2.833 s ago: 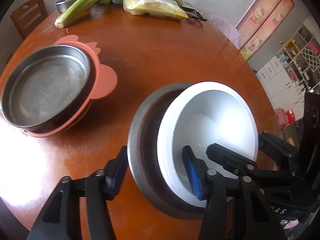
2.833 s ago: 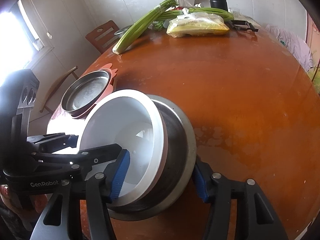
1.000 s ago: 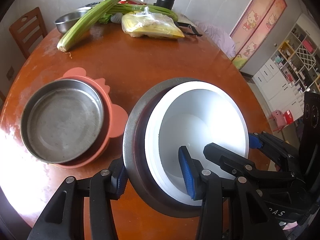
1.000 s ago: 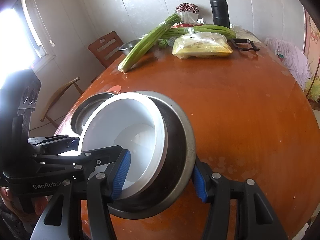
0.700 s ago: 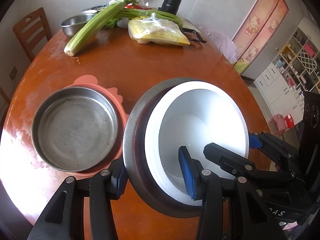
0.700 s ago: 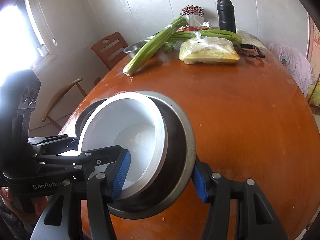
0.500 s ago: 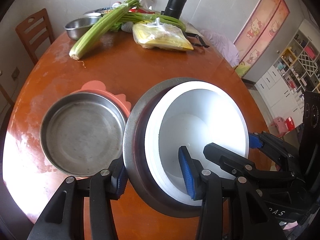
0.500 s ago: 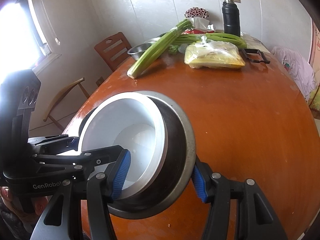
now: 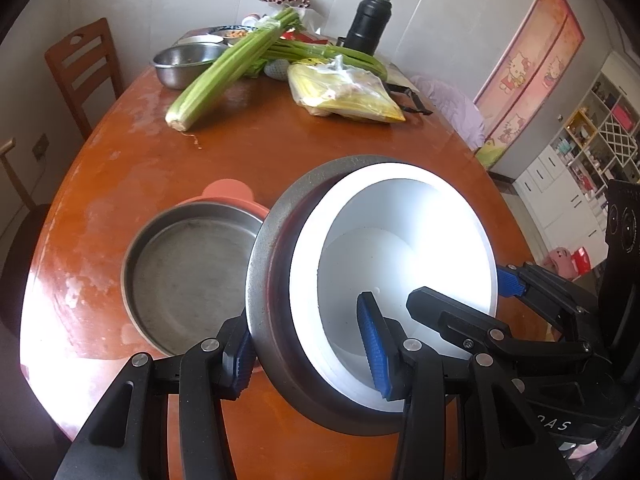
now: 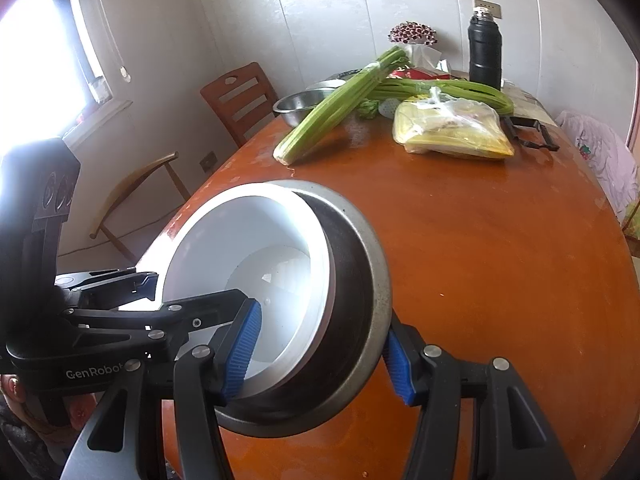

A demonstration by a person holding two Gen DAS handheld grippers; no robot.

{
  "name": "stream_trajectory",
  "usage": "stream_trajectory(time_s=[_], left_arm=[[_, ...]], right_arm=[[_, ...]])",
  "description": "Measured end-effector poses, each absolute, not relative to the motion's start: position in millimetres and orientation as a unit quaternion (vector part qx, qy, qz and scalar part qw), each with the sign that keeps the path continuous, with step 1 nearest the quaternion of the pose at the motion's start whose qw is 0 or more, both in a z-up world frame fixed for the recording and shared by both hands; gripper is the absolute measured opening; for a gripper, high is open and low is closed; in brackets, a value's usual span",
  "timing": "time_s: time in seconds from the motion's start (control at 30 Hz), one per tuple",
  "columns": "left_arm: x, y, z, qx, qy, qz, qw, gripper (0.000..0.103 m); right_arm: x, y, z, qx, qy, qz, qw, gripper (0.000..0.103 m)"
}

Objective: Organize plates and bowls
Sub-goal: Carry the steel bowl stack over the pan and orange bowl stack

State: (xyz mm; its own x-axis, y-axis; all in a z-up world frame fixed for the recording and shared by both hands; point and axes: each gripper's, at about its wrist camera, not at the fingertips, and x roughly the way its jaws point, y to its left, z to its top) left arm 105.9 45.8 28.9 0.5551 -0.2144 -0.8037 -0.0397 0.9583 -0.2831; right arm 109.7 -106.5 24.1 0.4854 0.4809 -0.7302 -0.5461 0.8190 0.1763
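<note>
Bowls nested, white bowl inside steel bowl, gripped at opposite rims by left gripper and right gripper, both clamped; held above table, just right of steel pan on pink plate.

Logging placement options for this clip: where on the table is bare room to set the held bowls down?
Bare wood runs across the table middle and right, between the celery, yellow bag and the held bowls. The far end is crowded: steel bowl, greens, flask. Left of the held bowls sits the steel pan on an orange plate.
</note>
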Motion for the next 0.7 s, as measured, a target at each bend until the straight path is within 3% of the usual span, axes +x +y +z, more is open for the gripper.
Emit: stream_trajectory(time_s=[0.7], left_arm=[[106,109,44,-0.151,0.448,-0.012,0.881,0.047]], right_arm=[[125,-40,39,-0.072,0.394,0.334,0.853,0.058]])
